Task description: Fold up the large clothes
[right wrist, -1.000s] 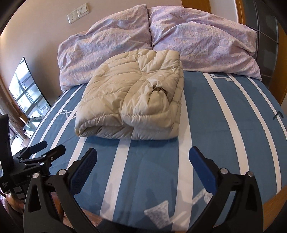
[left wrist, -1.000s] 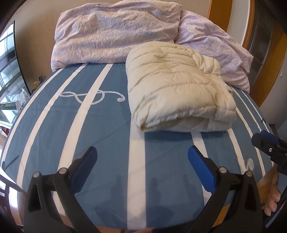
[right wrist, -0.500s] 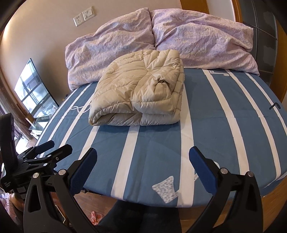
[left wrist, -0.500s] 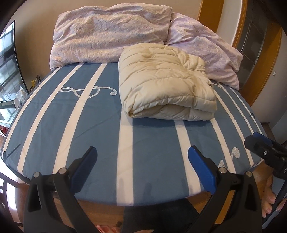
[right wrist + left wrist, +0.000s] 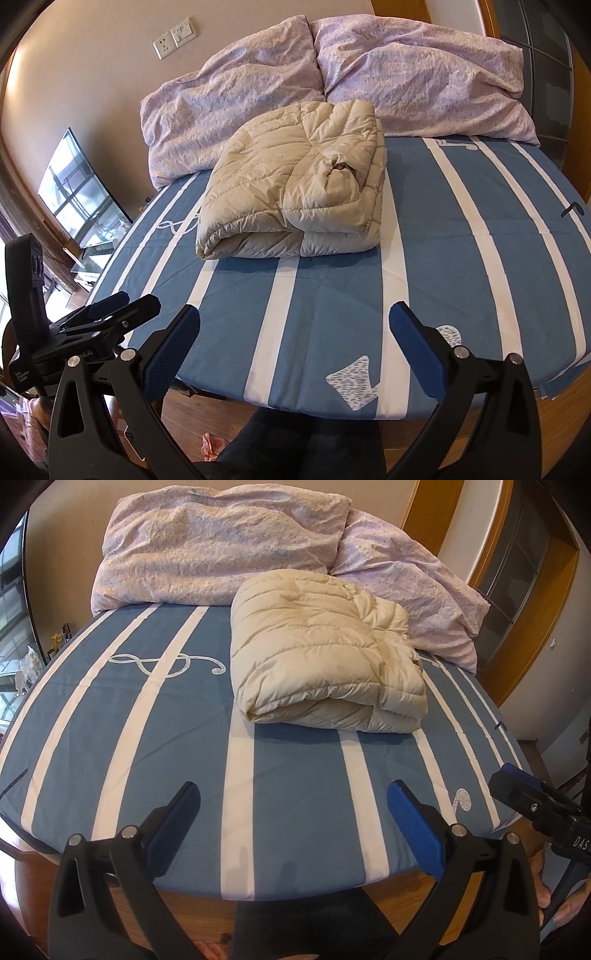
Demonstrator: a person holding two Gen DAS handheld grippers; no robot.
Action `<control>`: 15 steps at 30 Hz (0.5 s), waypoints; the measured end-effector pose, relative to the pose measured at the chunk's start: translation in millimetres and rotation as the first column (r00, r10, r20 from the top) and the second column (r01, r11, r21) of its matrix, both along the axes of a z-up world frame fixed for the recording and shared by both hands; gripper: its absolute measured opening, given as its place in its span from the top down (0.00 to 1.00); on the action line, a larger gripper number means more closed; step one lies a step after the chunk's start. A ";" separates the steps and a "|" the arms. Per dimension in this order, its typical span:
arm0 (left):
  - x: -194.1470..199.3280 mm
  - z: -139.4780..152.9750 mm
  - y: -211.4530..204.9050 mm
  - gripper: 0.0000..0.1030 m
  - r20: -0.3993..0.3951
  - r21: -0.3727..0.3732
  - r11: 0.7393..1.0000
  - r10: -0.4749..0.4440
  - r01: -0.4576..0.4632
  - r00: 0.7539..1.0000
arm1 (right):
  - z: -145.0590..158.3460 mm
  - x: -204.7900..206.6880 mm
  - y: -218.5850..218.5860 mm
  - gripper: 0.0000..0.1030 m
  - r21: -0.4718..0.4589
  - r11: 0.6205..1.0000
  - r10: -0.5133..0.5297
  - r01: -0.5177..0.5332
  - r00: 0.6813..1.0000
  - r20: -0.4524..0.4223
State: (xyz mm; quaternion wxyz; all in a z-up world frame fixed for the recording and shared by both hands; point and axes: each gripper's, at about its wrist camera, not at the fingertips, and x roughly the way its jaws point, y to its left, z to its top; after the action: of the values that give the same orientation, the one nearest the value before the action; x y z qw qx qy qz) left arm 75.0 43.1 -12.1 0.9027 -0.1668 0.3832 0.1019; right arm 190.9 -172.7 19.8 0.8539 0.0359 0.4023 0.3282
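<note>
1. One cream quilted jacket [image 5: 325, 653], folded into a thick rectangular bundle, lies on the bed [image 5: 295, 775] toward its head end, its far edge touching the pillows. In the right wrist view the jacket [image 5: 295, 195] shows a rolled fold along its near edge and a bunched cuff on top.
2. Two lilac pillows: left pillow [image 5: 218, 546] and right pillow [image 5: 410, 594], side by side against the wall, crumpled.
3. One bed sheet, blue with white lengthwise stripes; a white treble clef [image 5: 166, 662] is printed left of the jacket, a note mark [image 5: 461, 799] near the foot edge.
4. One left tool [image 5: 293, 819], fingers wide apart, holding nothing, hanging over the foot edge of the bed, well apart from the jacket. It also shows at the lower left of the right wrist view [image 5: 122, 314]; there I cannot tell how its fingers stand.
5. One right tool [image 5: 294, 339], fingers wide apart, holding nothing, over the foot edge. It shows at the right rim of the left wrist view [image 5: 532, 797].
6. One wall socket and switch pair [image 5: 173, 38] above the left pillow.
7. One window [image 5: 81, 192] at the left of the room.
</note>
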 end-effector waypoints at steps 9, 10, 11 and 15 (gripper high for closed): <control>2.5 1.2 -0.8 0.02 0.001 -0.005 1.000 -0.009 0.009 1.000 | 0.1 1.8 -1.6 0.01 0.003 1.000 -0.003 0.003 1.000 -0.003; 3.0 1.2 -1.2 0.02 0.001 -0.006 1.000 -0.011 0.011 1.000 | -0.2 2.0 -1.5 0.01 0.004 1.000 -0.004 0.004 1.000 -0.004; 3.2 0.7 -1.5 0.02 0.000 -0.007 1.000 -0.011 0.011 1.000 | -0.1 2.1 -1.7 0.01 0.003 1.000 -0.004 0.004 1.000 -0.004; 4.6 -0.1 -0.9 0.02 -0.002 -0.012 1.000 -0.018 0.018 1.000 | -1.1 3.4 -1.2 0.01 0.005 1.000 -0.010 0.010 1.000 -0.007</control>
State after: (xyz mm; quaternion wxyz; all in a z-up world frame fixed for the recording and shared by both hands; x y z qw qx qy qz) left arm 79.7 42.2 -12.2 0.9022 -0.1688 0.3863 0.0914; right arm 194.2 -173.9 18.7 0.8540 0.0411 0.4044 0.3248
